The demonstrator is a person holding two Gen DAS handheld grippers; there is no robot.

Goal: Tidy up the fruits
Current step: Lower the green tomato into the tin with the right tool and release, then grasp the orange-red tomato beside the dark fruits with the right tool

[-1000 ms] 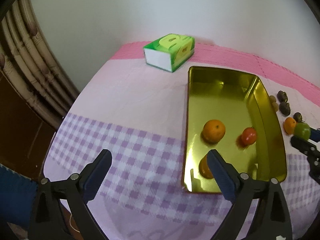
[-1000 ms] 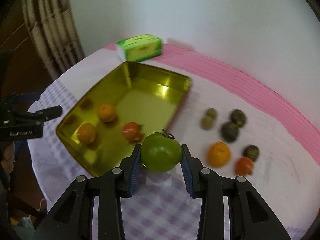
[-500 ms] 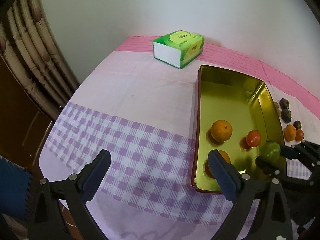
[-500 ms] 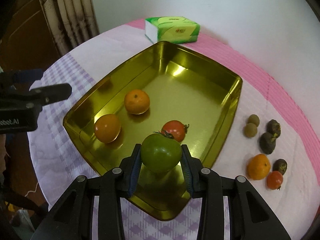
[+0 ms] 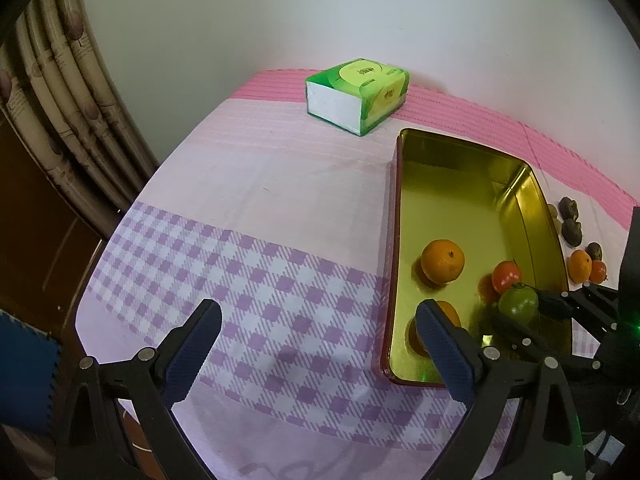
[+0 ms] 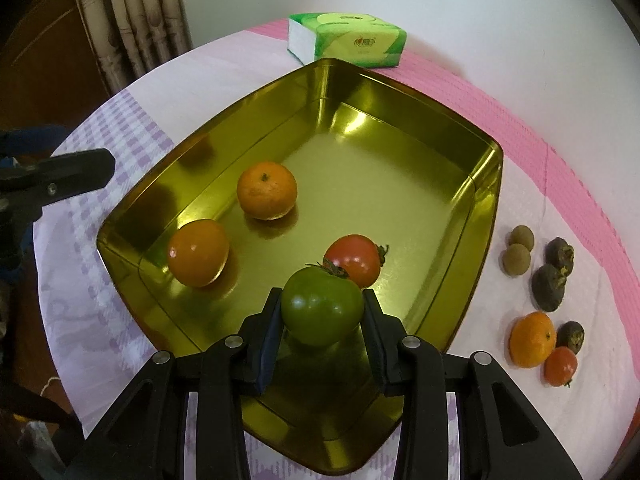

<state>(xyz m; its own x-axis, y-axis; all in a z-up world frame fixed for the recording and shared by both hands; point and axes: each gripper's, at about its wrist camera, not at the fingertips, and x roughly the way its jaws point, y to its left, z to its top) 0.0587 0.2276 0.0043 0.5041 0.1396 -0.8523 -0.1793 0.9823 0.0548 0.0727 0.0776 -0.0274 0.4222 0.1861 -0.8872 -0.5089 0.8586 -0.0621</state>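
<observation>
The right tongs (image 6: pixel 322 320) are clamped on a green tomato (image 6: pixel 322 305), one pad on either side of it, and they hold it over the near end of the gold tray (image 6: pixel 486 216). Whether the tomato touches the tray floor I cannot tell. The left tongs (image 5: pixel 316 352) stand wide apart with nothing between them, over the purple-checked part of the tablecloth (image 5: pixel 256 264), just beside the tray's near corner.

Just past the green tomato, inside the tray, lies a red tomato (image 6: pixel 354 260). To its left sits a smooth orange fruit (image 6: pixel 198 252) against the tray wall, and a little farther in a tangerine (image 6: pixel 267 190). The far half of the tray is bare metal.

On the cloth to the right of the tray, apart from it, lie a small tangerine (image 6: pixel 533 339) with a small red tomato (image 6: pixel 561 366) touching it, three dark wrinkled fruits (image 6: pixel 549 286) and, farther back, two round brownish ones (image 6: pixel 518 248).

At the far end of the tabletop, beyond the tray, a green tissue box (image 6: pixel 348 40) rests on the pink stripe.
</observation>
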